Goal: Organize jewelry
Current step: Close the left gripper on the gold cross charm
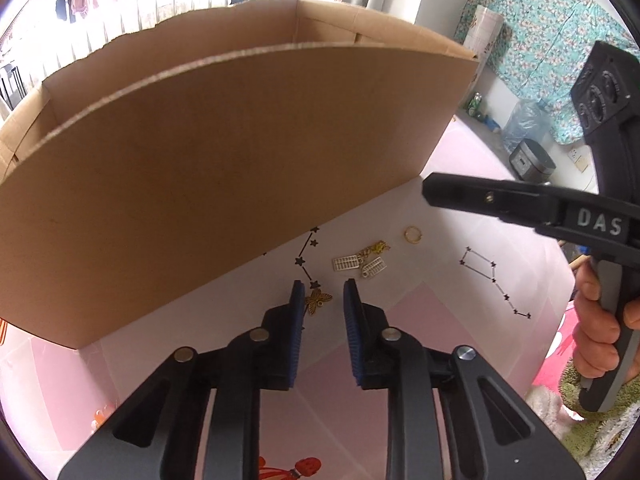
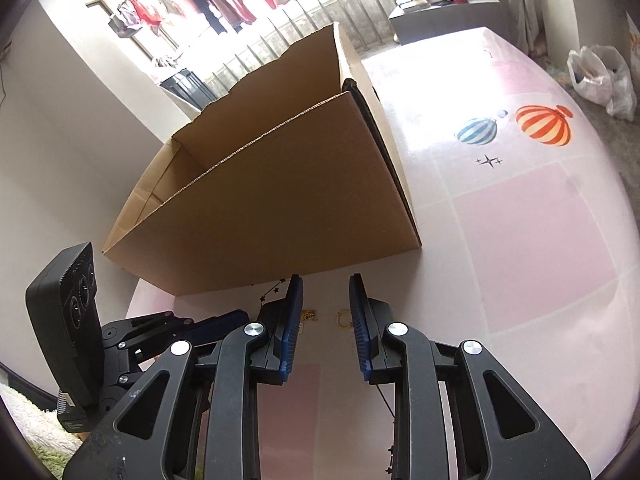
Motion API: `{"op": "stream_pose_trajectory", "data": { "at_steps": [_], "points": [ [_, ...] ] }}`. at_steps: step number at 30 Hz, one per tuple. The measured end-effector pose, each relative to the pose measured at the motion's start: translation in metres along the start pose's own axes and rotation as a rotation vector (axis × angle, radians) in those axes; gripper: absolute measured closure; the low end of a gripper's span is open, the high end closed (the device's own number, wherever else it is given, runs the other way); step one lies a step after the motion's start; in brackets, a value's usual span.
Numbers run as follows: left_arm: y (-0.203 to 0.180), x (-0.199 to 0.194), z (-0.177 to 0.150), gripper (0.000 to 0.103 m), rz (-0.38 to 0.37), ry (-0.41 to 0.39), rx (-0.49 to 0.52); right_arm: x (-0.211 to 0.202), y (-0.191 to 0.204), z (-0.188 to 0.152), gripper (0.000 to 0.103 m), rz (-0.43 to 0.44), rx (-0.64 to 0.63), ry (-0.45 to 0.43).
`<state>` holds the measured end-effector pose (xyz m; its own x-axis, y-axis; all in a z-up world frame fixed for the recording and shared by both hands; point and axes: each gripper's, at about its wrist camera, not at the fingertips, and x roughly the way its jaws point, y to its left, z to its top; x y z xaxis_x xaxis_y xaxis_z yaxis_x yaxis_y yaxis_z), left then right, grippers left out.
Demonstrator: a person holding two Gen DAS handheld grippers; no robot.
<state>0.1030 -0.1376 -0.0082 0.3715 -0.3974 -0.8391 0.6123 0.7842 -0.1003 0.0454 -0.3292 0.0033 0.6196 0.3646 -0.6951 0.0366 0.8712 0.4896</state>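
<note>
Left claw [image 1: 323, 286] is angled steeply down at the worktop [image 1: 440, 280], jaws spread with nothing pinched; a gold butterfly charm [image 1: 318, 301] is seen just by its left pad. Right claw [image 2: 325, 282] is tilted down too, jaws parted and empty, held by a hand [image 1: 596, 320] on the grip. Small pile of charms [image 1: 362, 260] and a gold ring [image 1: 413, 235] are laid just ahead, near the cardboard box [image 1: 200, 160] wall. Open room is left to the right, box edge blocks the left.
</note>
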Motion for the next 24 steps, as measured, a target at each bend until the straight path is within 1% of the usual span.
{"op": "stream_pose_trajectory", "data": {
  "at_steps": [5,8,16,24],
  "points": [
    [-0.006,0.003,0.005,0.086,0.036,0.004,0.022,0.001,-0.003,0.003,0.079,0.001,0.009,-0.005],
    [-0.008,0.004,0.006,0.09,0.059,0.005,0.031,0.004,-0.004,0.004,0.079,0.004,0.017,-0.007],
    [-0.012,0.01,0.01,0.09,0.065,0.004,0.032,0.004,-0.007,0.004,0.079,0.006,0.029,-0.013],
    [-0.008,0.005,0.006,0.09,0.036,-0.009,0.011,-0.001,-0.005,0.004,0.079,-0.011,0.022,-0.026]
  ]
}}
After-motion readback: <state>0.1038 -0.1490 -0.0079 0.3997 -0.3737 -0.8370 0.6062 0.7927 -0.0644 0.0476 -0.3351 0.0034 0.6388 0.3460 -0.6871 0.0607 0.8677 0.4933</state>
